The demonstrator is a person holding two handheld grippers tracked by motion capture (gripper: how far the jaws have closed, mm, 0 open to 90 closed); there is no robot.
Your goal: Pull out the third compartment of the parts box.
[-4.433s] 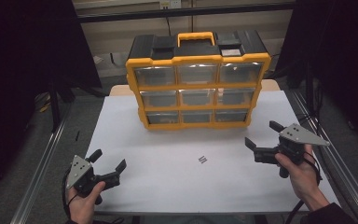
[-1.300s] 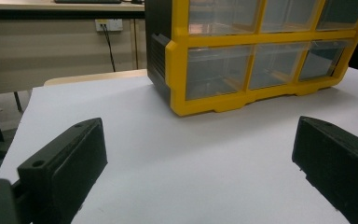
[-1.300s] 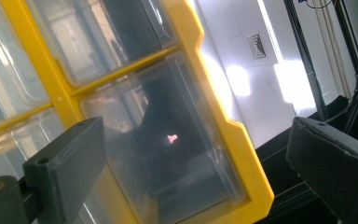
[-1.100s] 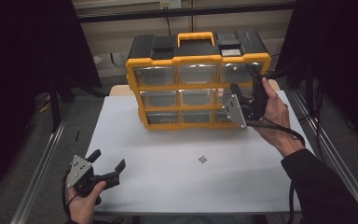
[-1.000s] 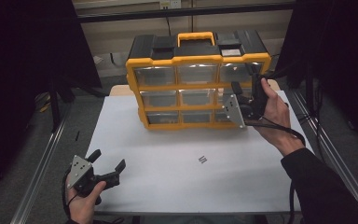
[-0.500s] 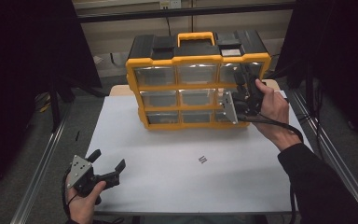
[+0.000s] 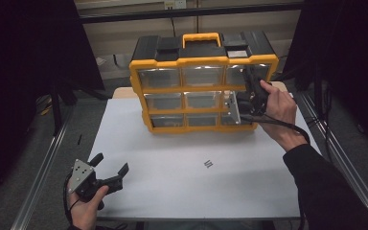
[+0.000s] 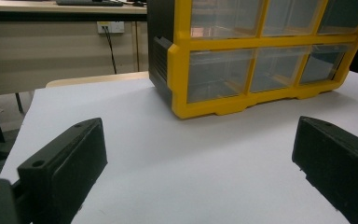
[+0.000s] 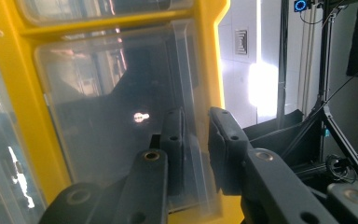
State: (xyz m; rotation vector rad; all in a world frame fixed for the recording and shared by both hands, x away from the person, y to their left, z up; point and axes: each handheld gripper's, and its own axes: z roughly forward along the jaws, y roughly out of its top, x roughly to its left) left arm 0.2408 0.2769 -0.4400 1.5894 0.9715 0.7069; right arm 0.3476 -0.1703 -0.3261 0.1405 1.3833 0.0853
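Observation:
A yellow and black organizer [image 7: 191, 88] with clear drawers stands upright at the back of the white table [image 7: 172, 191]. My right gripper [image 7: 238, 103], turned on its side, is at the right-hand drawer of the middle row [image 7: 230, 98]. Its jaws have just been closing with that drawer's clear front lip [image 9: 193, 116] between them, and the right gripper [image 9: 196, 140] now pinches the lip. My left gripper [image 7: 111, 163] rests open near the table's front left corner, with nothing between the jaws. From there the left gripper [image 8: 200, 158] faces the organizer [image 8: 223, 100].
A small dark item [image 7: 209, 164], perhaps a couple of screws, lies on the white table right of centre. Metal rails [image 7: 43, 172] run along both table sides. Dark curtains hang left and right, and a wall with a socket is behind.
The right gripper left the table's right side, rose to the organizer's right column and shifted slightly left onto the middle drawer. Its jaws narrowed around the drawer's lip. The left gripper stayed put.

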